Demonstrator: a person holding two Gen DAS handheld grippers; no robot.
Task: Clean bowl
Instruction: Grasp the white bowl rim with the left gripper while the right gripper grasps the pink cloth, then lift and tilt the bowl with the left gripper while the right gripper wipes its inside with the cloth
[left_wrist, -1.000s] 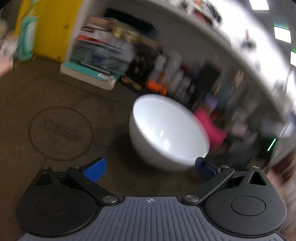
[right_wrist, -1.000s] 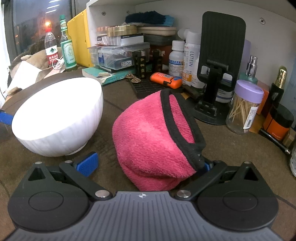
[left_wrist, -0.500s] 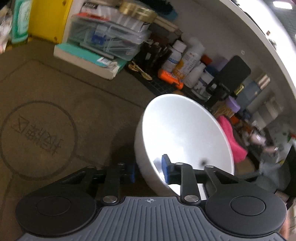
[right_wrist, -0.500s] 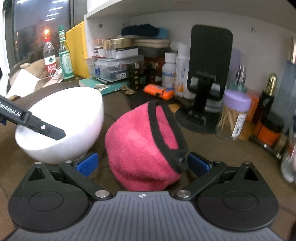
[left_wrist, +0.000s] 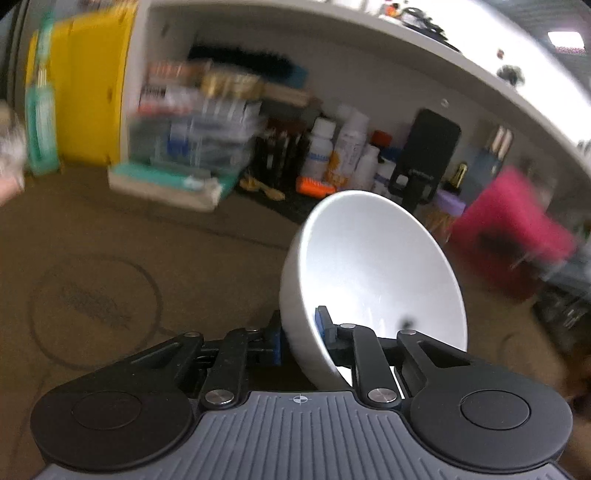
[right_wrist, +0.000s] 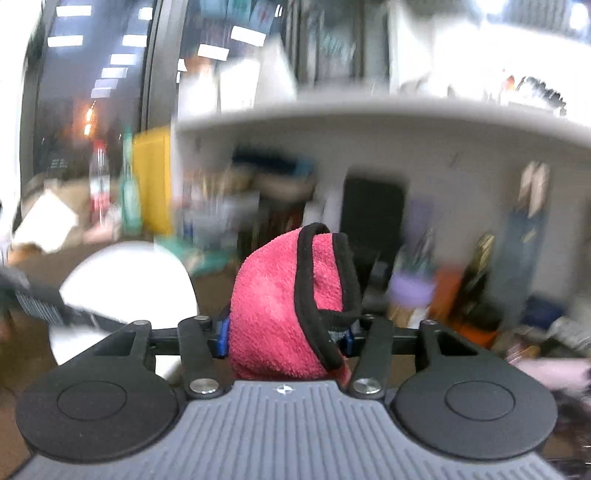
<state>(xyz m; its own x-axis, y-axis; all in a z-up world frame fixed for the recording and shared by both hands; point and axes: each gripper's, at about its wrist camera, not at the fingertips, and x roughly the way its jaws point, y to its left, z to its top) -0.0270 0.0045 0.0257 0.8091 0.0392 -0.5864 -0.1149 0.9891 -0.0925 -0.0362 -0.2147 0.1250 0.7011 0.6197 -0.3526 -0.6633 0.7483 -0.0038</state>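
A white bowl (left_wrist: 373, 273) is tilted on its side, its near rim pinched by my left gripper (left_wrist: 300, 334), one blue pad inside and one outside the wall. A small dark speck sits low inside the bowl. In the right wrist view my right gripper (right_wrist: 286, 334) is shut on a bunched pink cloth (right_wrist: 284, 295) with black trim, held up off the table. The bowl (right_wrist: 125, 280) shows blurred at that view's left, with the left gripper's black arm across it. The pink cloth (left_wrist: 509, 229) also appears blurred to the right of the bowl in the left wrist view.
A brown mat (left_wrist: 129, 266) with a printed circle covers the table. Under a white shelf (left_wrist: 369, 74) at the back stand clear boxes (left_wrist: 199, 140), bottles (left_wrist: 347, 147), a black phone stand (left_wrist: 424, 147), a yellow panel (left_wrist: 88, 88) and a green bottle (left_wrist: 40, 118).
My left gripper has lifted and tilted the bowl it closed on. My right gripper went from open around the pink cloth to shut on it and raised it off the table.
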